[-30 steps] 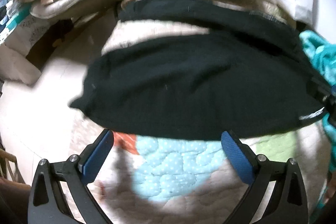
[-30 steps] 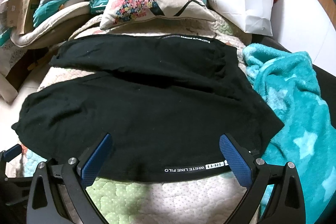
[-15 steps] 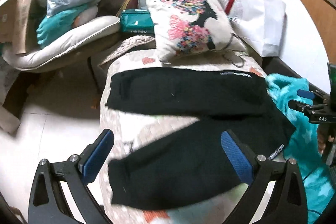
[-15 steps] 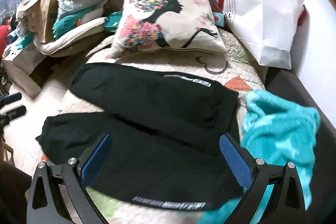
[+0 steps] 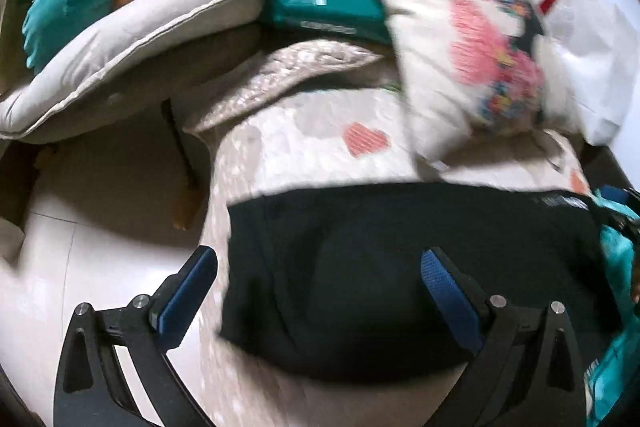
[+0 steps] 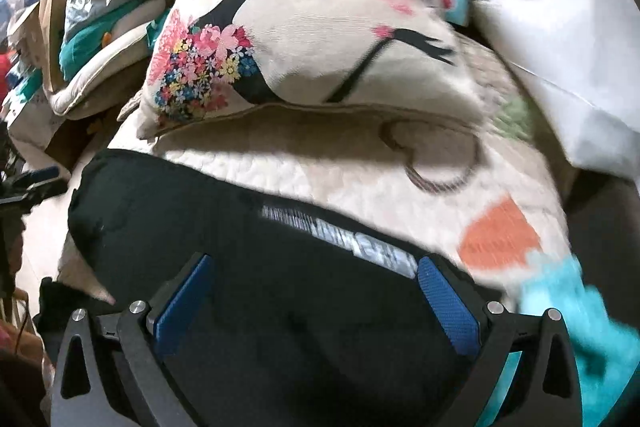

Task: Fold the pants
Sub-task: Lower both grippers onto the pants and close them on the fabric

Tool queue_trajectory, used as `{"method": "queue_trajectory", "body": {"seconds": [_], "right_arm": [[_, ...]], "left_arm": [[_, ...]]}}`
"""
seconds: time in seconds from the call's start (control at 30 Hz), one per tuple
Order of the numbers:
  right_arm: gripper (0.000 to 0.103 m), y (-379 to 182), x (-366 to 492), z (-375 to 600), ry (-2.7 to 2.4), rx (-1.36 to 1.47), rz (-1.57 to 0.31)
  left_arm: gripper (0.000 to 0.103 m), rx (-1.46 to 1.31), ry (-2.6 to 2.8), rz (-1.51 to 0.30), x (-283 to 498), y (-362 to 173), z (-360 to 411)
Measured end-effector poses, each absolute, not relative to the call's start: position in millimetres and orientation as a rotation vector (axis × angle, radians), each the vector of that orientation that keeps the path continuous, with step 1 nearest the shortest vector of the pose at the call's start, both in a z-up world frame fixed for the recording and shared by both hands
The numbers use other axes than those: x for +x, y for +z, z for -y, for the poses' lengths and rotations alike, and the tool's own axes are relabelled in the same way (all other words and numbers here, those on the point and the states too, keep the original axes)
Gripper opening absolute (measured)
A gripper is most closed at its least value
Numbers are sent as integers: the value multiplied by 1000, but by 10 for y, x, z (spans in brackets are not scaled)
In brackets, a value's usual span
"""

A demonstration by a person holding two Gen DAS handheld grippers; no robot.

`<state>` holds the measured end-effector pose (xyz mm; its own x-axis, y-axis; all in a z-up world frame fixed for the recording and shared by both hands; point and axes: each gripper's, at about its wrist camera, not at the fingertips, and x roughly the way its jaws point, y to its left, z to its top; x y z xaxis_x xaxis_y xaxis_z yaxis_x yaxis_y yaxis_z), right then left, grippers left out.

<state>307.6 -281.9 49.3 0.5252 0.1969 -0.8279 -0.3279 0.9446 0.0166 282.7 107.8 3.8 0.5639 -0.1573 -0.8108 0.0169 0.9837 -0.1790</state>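
Bare quilt [image 6: 320, 183] strip between pants [image 6: 280, 307] and pillow [image 6: 304, 27].

No lettering is reading clearly in either view, since both are showing motion blur. In the right wrist view a strip of white print is running along the edge of the black pants [image 6: 280, 307], heading from centre toward four o'clock, but its letters are smearing past reading. In the left wrist view a white mark is sitting on the pants [image 5: 400, 259] out at three o'clock, and a pale label and a line of print are showing on the teal package [image 5: 324, 3] at twelve o'clock, all too blurred to make out.
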Motion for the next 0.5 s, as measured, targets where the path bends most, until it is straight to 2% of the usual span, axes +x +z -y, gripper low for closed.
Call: {"method": "queue_trajectory", "body": {"seconds": [0.17, 0.27, 0.3, 0.33, 0.37, 0.4, 0.43, 0.47, 0.5], "right_arm": [[103, 255, 3442, 2722, 351, -138, -989], [103, 18, 3605, 2700, 376, -126, -1069], [103, -71, 3623, 2659, 395, -144, -1102], [102, -139, 3626, 2610, 414, -172, -1124], [93, -187, 3612, 2559, 427, -205, -1131], [84, -202, 3594, 2524, 454, -211, -1133], [58, -190, 3585, 2511, 480, -194, -1135], [41, -157, 3575, 2506, 488, -178, -1128], [36, -123, 3567, 2511, 491, -163, -1126]], "left_arm": [[102, -87, -81, -1038, 3206, -214, -996], [102, -14, -124, -1112, 3277, -391, -772], [98, 0, -121, -1095, 3255, -375, -736], [85, -7, -137, -1089, 3239, -351, -722], [66, -11, -132, -1075, 3212, -307, -727], [53, -11, -128, -1062, 3190, -265, -741], [28, -15, -129, -1054, 3174, -229, -758], [17, -30, -139, -1055, 3163, -199, -779], [15, -59, -158, -1055, 3139, -154, -803]]}}
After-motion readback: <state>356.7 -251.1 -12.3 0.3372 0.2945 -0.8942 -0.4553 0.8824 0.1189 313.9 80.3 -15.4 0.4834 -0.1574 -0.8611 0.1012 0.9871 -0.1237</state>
